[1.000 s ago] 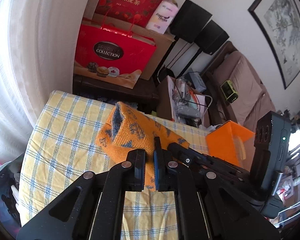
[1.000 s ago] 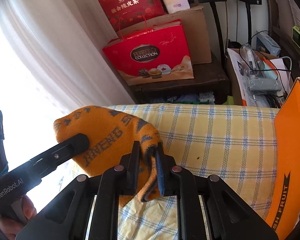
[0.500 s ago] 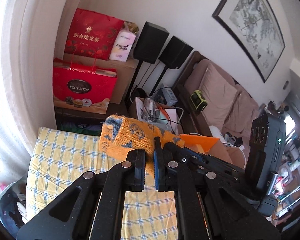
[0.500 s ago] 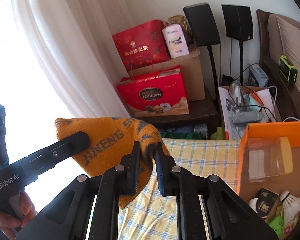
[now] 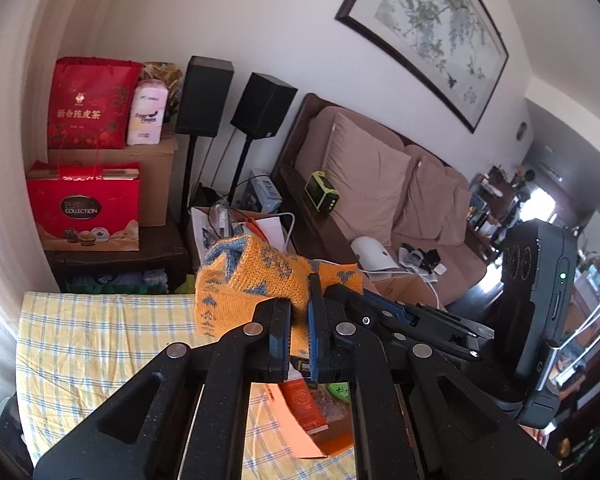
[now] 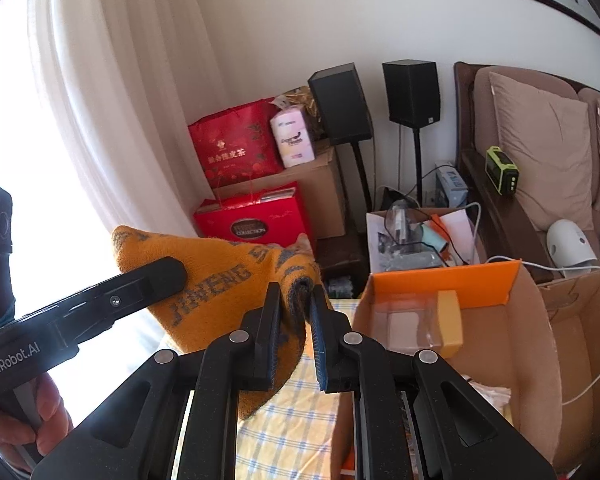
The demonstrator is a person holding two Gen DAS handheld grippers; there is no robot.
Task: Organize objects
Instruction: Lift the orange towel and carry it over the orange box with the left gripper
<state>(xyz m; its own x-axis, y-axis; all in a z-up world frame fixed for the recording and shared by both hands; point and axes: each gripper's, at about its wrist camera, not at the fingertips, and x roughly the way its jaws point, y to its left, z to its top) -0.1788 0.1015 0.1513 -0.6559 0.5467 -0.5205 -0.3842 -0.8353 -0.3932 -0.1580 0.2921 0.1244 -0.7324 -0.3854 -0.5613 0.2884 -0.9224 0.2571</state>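
An orange knit hat [image 5: 252, 280] with grey-blue lettering hangs in the air between both grippers, above the yellow checked tablecloth [image 5: 100, 344]. My left gripper [image 5: 299, 320] is shut on one edge of the hat. My right gripper [image 6: 296, 312] is shut on the other edge of the hat [image 6: 220, 280]. In the right wrist view the left gripper [image 6: 156, 280] reaches in from the left. An open orange cardboard box [image 6: 440, 280] stands to the right, with a clear packet and small items inside.
Red gift bags [image 5: 88, 208] and a cardboard carton stand behind the table. Two black speakers [image 5: 264, 104] on stands, a box of clutter [image 6: 416, 236] and a brown sofa [image 5: 380, 184] lie beyond. A white curtain [image 6: 120, 120] hangs at the left.
Both grippers have lifted the hat up off the tablecloth and carried it rightwards toward the orange box. The box interior has come into view.
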